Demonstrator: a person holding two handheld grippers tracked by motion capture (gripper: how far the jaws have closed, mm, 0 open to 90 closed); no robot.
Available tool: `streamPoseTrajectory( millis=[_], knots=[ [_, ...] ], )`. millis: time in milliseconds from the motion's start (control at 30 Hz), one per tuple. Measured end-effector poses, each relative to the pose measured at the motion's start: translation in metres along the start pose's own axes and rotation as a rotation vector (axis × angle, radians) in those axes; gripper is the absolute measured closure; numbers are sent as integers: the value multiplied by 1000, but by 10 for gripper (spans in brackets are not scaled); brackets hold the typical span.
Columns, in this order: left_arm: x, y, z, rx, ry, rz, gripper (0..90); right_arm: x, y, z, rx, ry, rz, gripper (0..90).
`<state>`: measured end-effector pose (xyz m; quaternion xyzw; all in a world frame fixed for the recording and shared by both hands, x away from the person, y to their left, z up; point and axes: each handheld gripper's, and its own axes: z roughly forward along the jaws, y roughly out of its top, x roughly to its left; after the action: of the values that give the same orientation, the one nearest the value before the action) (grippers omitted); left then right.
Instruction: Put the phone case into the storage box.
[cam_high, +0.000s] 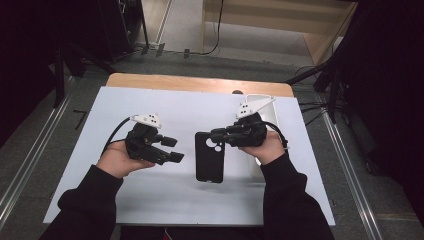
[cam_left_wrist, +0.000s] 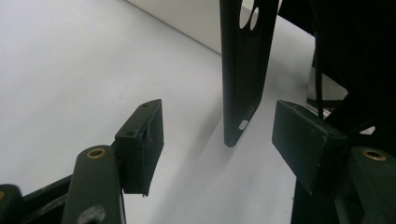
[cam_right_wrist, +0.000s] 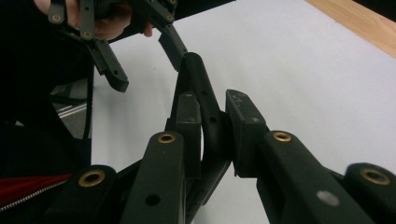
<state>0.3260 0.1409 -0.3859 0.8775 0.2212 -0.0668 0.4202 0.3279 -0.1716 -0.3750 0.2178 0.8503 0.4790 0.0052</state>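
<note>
High view: your right gripper (cam_high: 218, 135) pinches the black phone case (cam_high: 208, 162) at its top edge; your left gripper (cam_high: 172, 149), jaws spread, waits beside it over bare white table (cam_high: 150, 195).

- A white surface (cam_high: 150, 195) is laid over a wooden top, whose bare strip (cam_high: 200, 82) is left exposed along the far edge.
- Grey carpeted floor (cam_high: 30, 150) is seen around the surface on all sides.
- Metal floor rails (cam_high: 350, 170) are set at the left and right, running away from the viewer.
- A light wooden furniture frame (cam_high: 280, 20) is placed at the far end, with a black cable (cam_high: 218, 30) hung down beside its leg.
- Dark stands and equipment (cam_high: 115, 25) are grouped at the far left; the right side is lost in shadow.
</note>
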Motion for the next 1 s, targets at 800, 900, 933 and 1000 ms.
streamPoseTrajectory(
  millis=[800, 900, 933, 1000],
  knots=[
    [-4, 17, -3, -9, -75, 22, 335, 10, 6, 18, 38, 93, -66, 746],
    [-4, 18, -2, -5, -82, 20, 337, 12, 7, 21, 39, 101, -77, 746],
    [-4, 18, -1, -3, -84, 24, 342, 12, 7, 21, 39, 106, -81, 746],
    [-4, 18, 0, 4, -86, 26, 348, 13, 7, 23, 40, 111, -84, 746]
  ],
)
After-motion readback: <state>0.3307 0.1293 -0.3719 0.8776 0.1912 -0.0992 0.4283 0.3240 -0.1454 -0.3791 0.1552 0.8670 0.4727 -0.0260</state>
